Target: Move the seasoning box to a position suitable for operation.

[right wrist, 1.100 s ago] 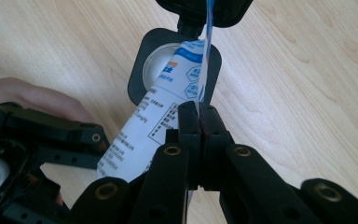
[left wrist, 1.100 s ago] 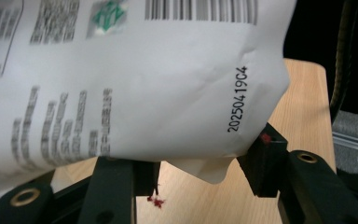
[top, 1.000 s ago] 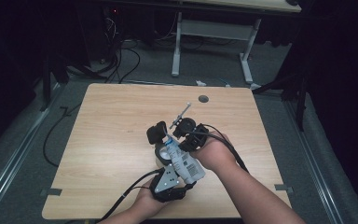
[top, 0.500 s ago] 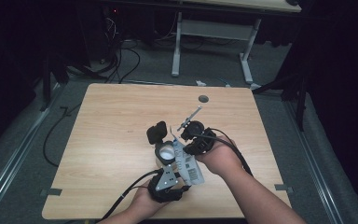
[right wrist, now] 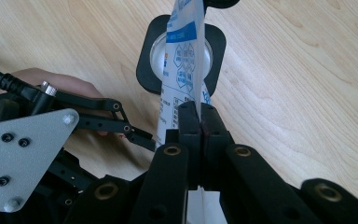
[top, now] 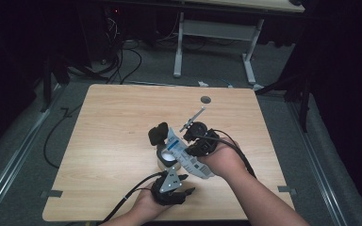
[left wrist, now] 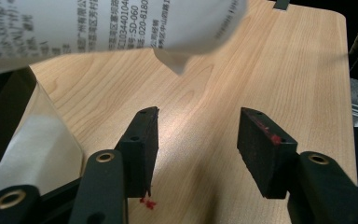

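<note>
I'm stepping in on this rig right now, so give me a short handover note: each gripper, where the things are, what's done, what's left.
Right gripper: shut on the printed packet, held over the container.
Left gripper: open, jaws have just been opening, nothing between them; container beside it at the table's near middle.
Done: packet gripped and brought over the container's opening.
Left: probably emptying the packet into it; whether anything has poured yet can't be told.
</note>
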The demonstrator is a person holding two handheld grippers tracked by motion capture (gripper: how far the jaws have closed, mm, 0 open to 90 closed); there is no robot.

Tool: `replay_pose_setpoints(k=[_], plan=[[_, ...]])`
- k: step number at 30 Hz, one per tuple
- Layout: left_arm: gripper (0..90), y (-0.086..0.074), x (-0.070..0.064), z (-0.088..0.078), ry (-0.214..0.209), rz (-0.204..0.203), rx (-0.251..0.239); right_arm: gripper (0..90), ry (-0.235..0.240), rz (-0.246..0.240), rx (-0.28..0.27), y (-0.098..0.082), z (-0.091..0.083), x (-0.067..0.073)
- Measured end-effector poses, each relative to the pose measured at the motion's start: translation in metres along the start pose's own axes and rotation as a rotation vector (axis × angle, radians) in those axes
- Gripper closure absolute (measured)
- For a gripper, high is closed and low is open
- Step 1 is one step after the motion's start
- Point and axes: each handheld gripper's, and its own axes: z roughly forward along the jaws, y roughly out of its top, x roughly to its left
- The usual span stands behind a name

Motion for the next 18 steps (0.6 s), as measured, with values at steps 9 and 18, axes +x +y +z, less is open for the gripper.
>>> replay_pose_setpoints(k=[9, 18], plan=[[47.4, 0.000, 0.002, -0.002, 0.003, -0.010, -0.019, 89.6, 0.009, -0.009, -0.004, 0.002, 0.003, 0.002], [39.2, 0.002, 0.004, 0.008, 0.013, -0.065, -0.004, 89.6, 0.012, -0.010, -0.011, 0.004, 0.005, 0.004]])
